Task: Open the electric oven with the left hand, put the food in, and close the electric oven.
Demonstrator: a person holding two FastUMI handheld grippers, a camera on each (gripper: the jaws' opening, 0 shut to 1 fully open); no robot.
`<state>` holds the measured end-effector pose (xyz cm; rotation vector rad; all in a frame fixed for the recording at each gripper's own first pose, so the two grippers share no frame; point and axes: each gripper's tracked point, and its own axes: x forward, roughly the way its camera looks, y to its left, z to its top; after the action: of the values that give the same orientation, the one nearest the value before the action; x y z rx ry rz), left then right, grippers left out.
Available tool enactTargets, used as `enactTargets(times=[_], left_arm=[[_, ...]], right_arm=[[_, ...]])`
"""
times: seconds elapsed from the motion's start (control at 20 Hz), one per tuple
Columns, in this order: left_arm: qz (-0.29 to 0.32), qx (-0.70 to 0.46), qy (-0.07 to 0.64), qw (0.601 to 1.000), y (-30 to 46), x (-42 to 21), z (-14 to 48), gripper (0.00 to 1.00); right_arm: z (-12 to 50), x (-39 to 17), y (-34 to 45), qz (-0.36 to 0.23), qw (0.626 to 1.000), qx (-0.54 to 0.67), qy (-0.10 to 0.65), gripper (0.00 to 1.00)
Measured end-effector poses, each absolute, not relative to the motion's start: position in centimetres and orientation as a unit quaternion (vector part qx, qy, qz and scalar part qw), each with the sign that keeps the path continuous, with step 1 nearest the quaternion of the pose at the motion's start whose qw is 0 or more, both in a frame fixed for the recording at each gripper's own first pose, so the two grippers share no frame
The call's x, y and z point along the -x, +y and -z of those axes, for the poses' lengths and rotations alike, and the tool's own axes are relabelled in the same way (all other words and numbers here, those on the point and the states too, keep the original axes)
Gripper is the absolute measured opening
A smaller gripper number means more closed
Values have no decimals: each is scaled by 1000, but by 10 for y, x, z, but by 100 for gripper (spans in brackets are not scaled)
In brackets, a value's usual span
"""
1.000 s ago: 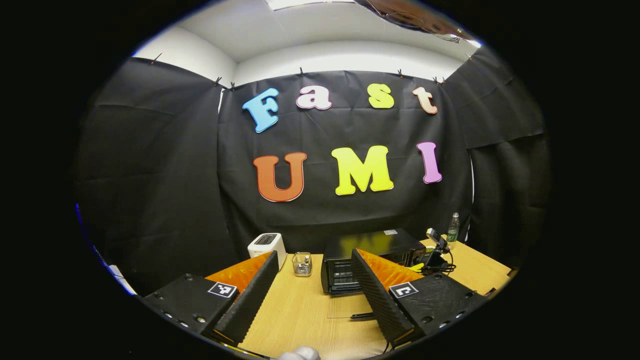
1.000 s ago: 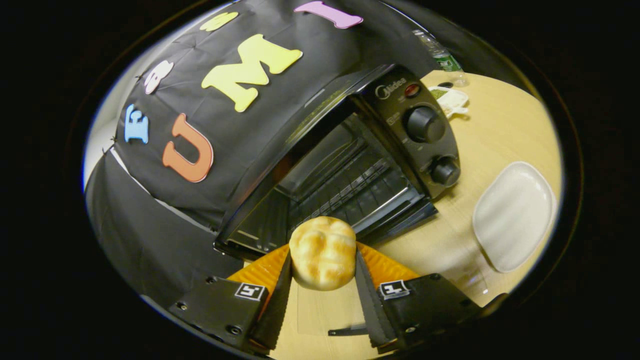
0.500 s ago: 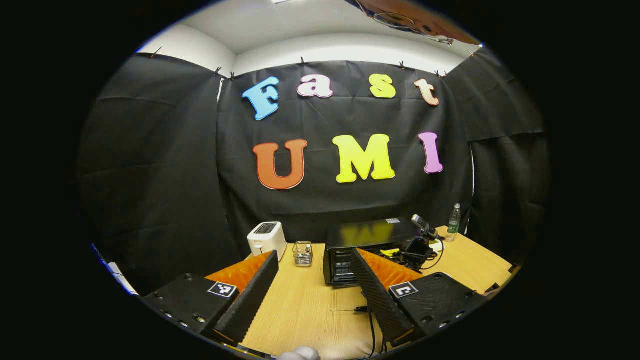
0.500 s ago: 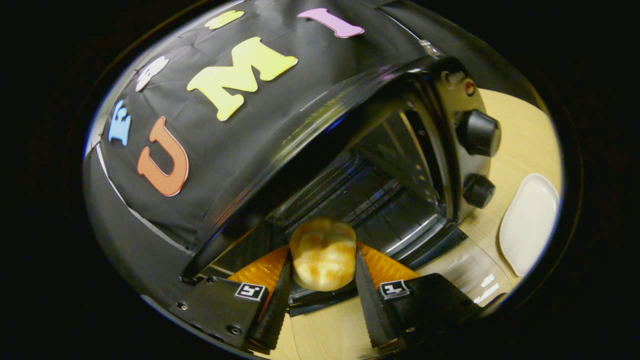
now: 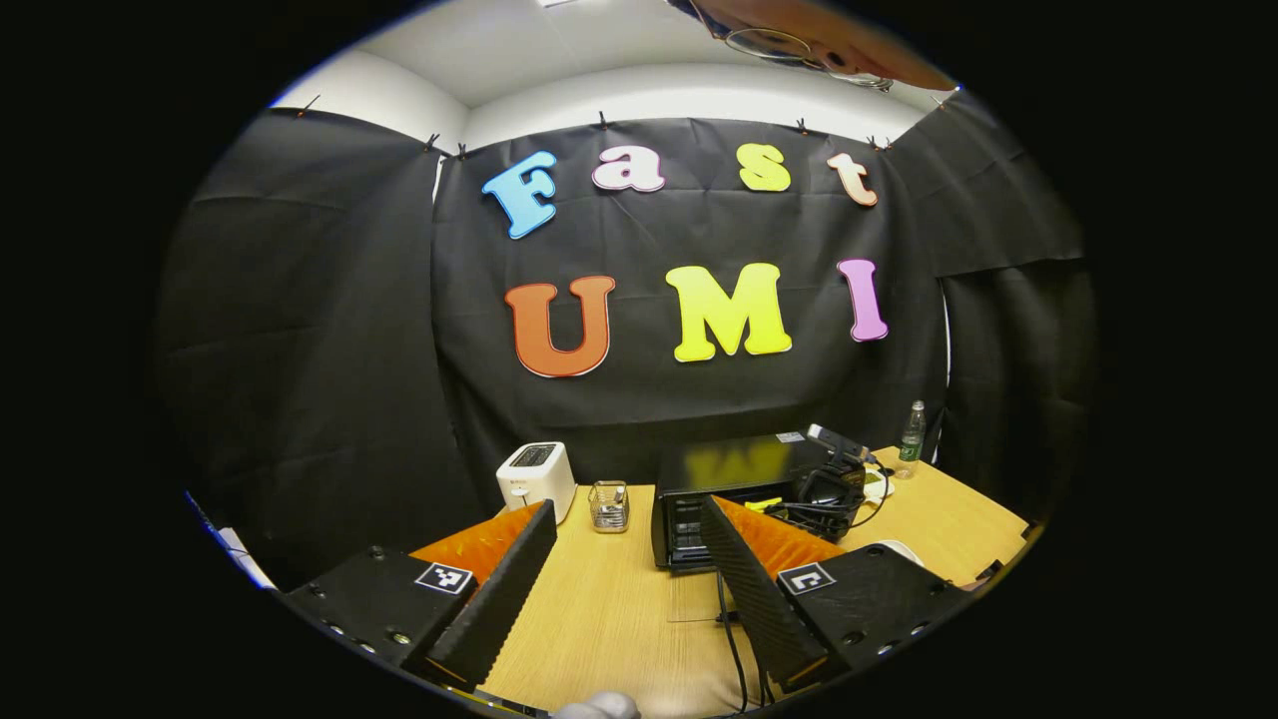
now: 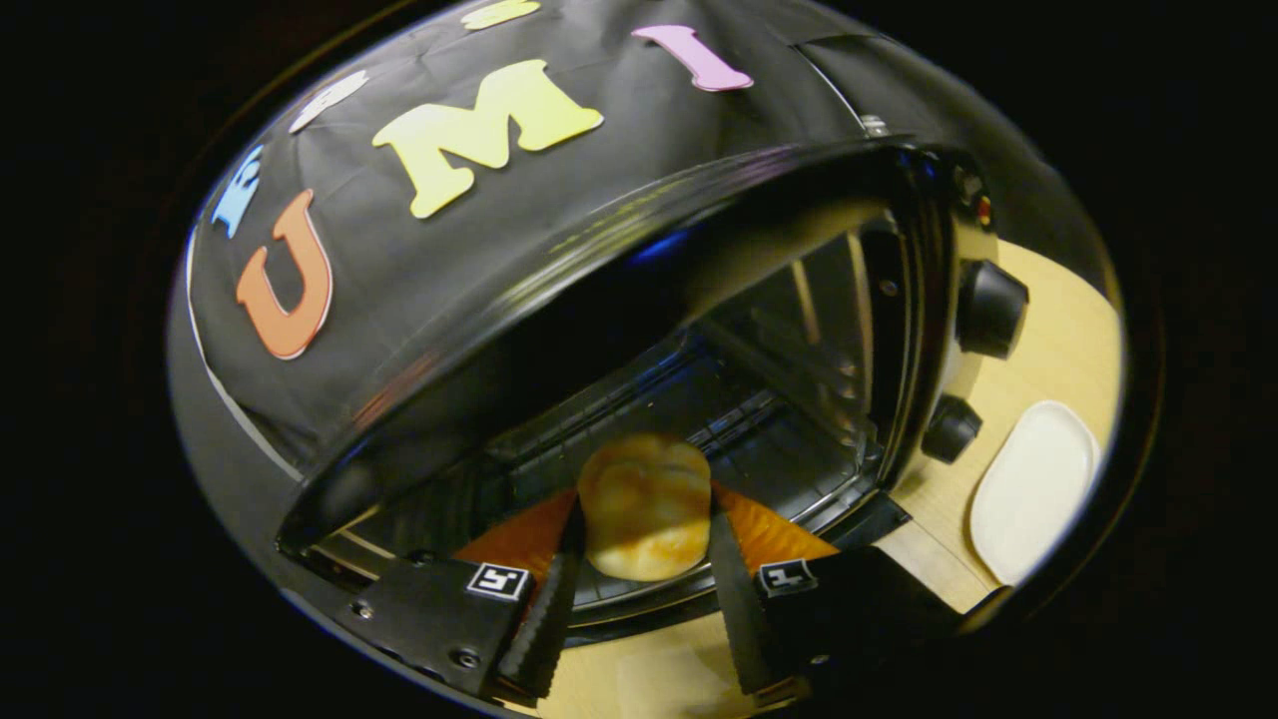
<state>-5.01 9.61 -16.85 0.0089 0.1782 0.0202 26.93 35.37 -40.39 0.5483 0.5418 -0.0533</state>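
Left gripper view: left gripper (image 5: 624, 579) spread, empty, well back from oven (image 5: 724, 489). Right gripper view: right gripper (image 6: 639, 579) clamps bun (image 6: 644, 504) at oven mouth; should go deeper w/ bun level, then release on rack (image 6: 699, 399)

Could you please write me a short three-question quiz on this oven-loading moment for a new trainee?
1. True or false: the right gripper holds a bread roll between its fingers.
2. The electric oven is: A) shut, B) open with the roll at its mouth, C) open with the roll lying on the white plate.
3. Fill in: in the left gripper view, the left gripper hangs over the wooden table with its jaws ____ and nothing between them.

Key: 1 true; 2 B; 3 open.
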Motion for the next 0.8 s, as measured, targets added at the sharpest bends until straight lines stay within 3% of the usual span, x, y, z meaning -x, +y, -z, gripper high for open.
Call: enactTargets(times=[0.05, 0.1, 0.15, 0.2, 0.25, 0.3, 0.35, 0.4, 0.45, 0.6, 0.65, 0.8], left_arm=[[-9, -7, 90, 996, 96, 50, 169, 84], [-9, -8, 88, 996, 96, 49, 168, 95], [-9, -8, 88, 996, 95, 48, 168, 84], [-8, -8, 87, 996, 95, 48, 167, 95], [-9, -9, 85, 996, 95, 48, 166, 84], [-10, -10, 85, 996, 95, 48, 167, 84], [-10, -9, 86, 996, 95, 48, 168, 95], [-8, -8, 86, 996, 94, 50, 167, 95], [-7, -9, 84, 996, 92, 52, 166, 84], [-5, -12, 76, 997, 90, 53, 162, 84], [-5, -12, 75, 997, 90, 53, 162, 95], [-3, -8, 71, 997, 86, 55, 162, 95]], right_arm=[[405, -269, 353, 25, 928, -265, 262, 74], [405, -268, 354, 23, 926, -271, 261, 81], [405, -268, 354, 22, 926, -272, 261, 86], [404, -267, 355, 18, 926, -268, 263, 87], [403, -266, 356, 15, 927, -266, 264, 88], [402, -263, 354, 13, 929, -258, 264, 88], [401, -261, 350, 16, 932, -251, 260, 90], [396, -260, 345, 20, 935, -250, 249, 90], [396, -260, 341, 24, 938, -241, 247, 91], [379, -255, 331, 16, 950, -210, 229, 96], [377, -251, 329, 12, 952, -207, 226, 95], [371, -228, 319, -8, 955, -187, 229, 96]])
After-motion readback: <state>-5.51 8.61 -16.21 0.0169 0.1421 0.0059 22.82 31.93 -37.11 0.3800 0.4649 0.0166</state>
